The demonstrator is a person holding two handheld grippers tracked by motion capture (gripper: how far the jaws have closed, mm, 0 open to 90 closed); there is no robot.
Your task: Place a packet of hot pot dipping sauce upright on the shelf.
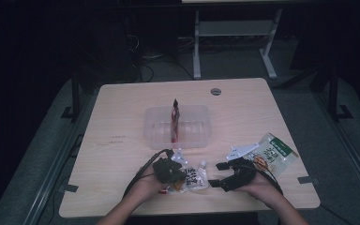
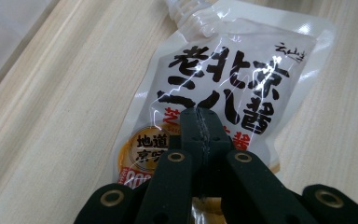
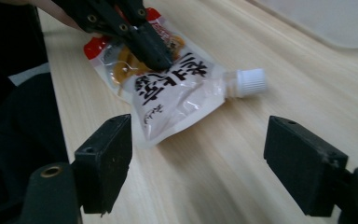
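Left gripper [image 2: 200, 122] clamped on sauce pouch [image 2: 242, 79]

- A pale wood-grain table [image 1: 122, 117] stands on grey carpet floor [image 1: 37, 154].
- A round grey cable grommet [image 1: 215, 91] sits near the table's far edge.
- Behind, white desk legs [image 1: 197, 47] and cables [image 1: 145, 61] lie in a dark, dimly lit room.
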